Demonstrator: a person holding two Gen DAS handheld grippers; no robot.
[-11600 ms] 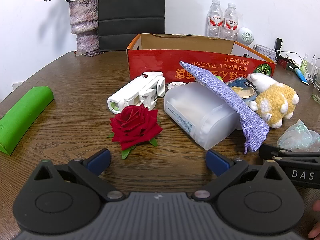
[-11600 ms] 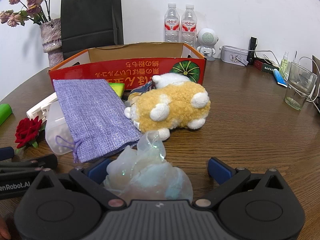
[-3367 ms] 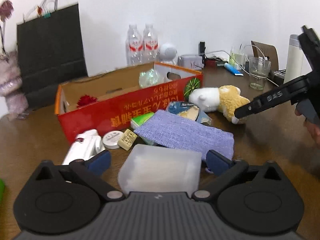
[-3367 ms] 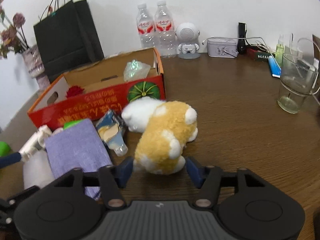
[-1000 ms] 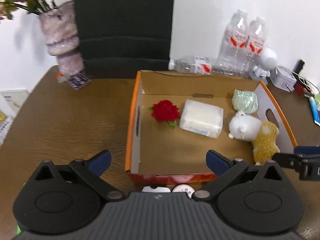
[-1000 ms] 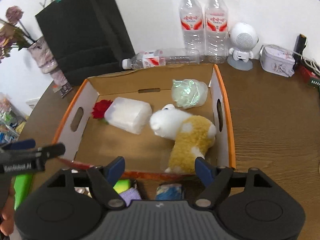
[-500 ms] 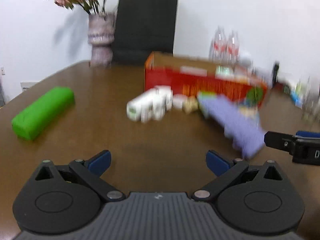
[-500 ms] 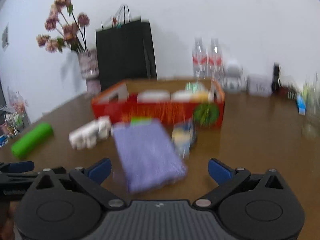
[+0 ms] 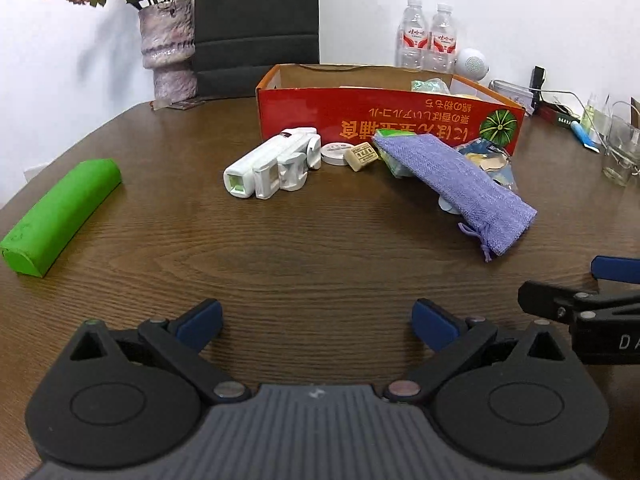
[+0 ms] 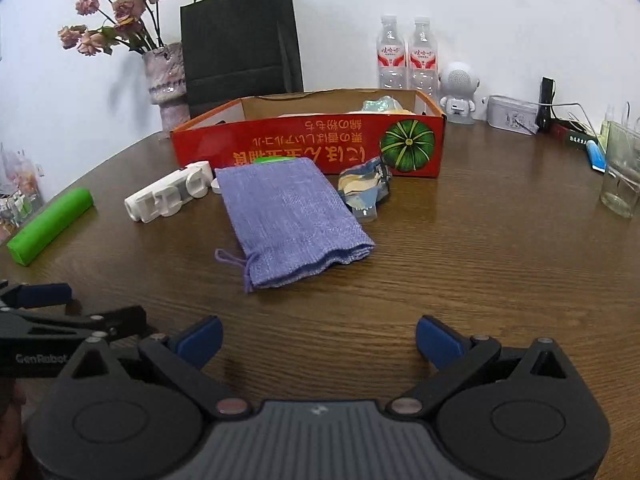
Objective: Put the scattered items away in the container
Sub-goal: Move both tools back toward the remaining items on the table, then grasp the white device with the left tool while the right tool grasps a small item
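Observation:
The red cardboard box (image 9: 400, 120) (image 10: 304, 148) stands at the back of the table, with a crinkly plastic bundle (image 10: 378, 105) showing over its rim. In front of it lie a purple drawstring pouch (image 9: 452, 188) (image 10: 288, 216), a white plastic device (image 9: 272, 168) (image 10: 168, 196), a round white tin (image 9: 335, 153), a small beige block (image 9: 362, 156), a blue snack packet (image 10: 364, 188) (image 9: 486, 156) and a green item (image 10: 272, 159) under the pouch. A green roll (image 9: 56, 216) (image 10: 48, 224) lies far left. My left gripper (image 9: 316, 320) and right gripper (image 10: 318, 340) are open and empty, low over the near table.
A vase of dried flowers (image 9: 168, 52), a black paper bag (image 10: 240, 40), two water bottles (image 10: 404, 56), a white robot speaker (image 10: 458, 92), a tin box (image 10: 512, 120) and a drinking glass (image 10: 620, 168) stand along the back and right edge.
Both grippers have drawn back from above the box to low over the near table. The plush toy, rose and white container now lie in the box, out of view.

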